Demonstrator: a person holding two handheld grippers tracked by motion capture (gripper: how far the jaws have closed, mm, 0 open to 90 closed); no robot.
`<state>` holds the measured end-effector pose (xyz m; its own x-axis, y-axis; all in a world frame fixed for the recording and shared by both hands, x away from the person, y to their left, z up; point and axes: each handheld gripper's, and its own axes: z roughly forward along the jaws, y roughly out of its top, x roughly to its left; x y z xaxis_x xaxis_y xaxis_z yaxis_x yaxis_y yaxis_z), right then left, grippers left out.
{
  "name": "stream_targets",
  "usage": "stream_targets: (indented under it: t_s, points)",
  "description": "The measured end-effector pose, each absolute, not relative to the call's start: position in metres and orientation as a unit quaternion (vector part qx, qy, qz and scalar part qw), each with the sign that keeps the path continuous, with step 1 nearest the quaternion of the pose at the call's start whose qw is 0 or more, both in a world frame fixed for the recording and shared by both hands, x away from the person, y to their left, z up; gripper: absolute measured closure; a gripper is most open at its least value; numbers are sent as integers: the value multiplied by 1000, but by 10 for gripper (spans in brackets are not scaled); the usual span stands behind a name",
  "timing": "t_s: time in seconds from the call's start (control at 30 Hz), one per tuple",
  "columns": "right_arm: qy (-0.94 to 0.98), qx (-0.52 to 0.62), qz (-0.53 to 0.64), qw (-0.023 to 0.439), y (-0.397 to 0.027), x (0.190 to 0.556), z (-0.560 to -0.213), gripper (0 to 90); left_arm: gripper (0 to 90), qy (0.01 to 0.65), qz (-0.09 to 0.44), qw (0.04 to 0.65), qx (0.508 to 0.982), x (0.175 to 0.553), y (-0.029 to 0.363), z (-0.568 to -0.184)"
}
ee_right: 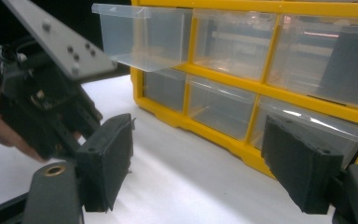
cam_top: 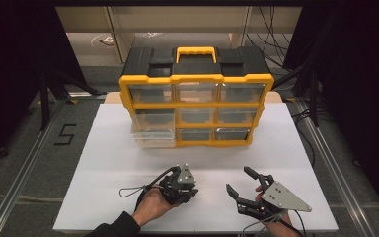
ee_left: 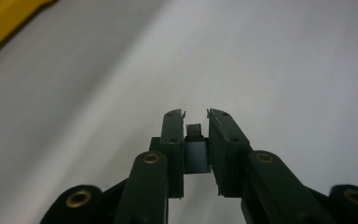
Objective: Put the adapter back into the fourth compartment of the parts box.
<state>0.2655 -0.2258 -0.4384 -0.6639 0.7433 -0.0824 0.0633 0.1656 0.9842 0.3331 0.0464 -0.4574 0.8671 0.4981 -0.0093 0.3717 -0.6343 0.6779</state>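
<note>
Left gripper (ee_left: 196, 113) clenched on small grey block (ee_left: 196, 156), low centre of frame. Right gripper (cam_top: 243, 181) gaped empty. Risk: shallow pinch slipped, block missed open drawer (cam_top: 152, 137) of cabinet (cam_top: 196, 79).

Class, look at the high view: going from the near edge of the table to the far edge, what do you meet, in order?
right gripper → left gripper → pulled-out clear drawer → yellow and black organizer

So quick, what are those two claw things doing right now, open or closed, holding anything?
Left gripper: closed on a small dark blocky piece; what it is cannot be told.
Right gripper: open, jaws wide apart, holding nothing.
</note>
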Motion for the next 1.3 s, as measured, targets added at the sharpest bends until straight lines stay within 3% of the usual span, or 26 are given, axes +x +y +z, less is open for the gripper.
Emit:
stream_targets:
  t_s: [1.3]
  points:
    - [704,287,580,294,-226,265,-438,260,761,268,131,451,841,334,81,-408]
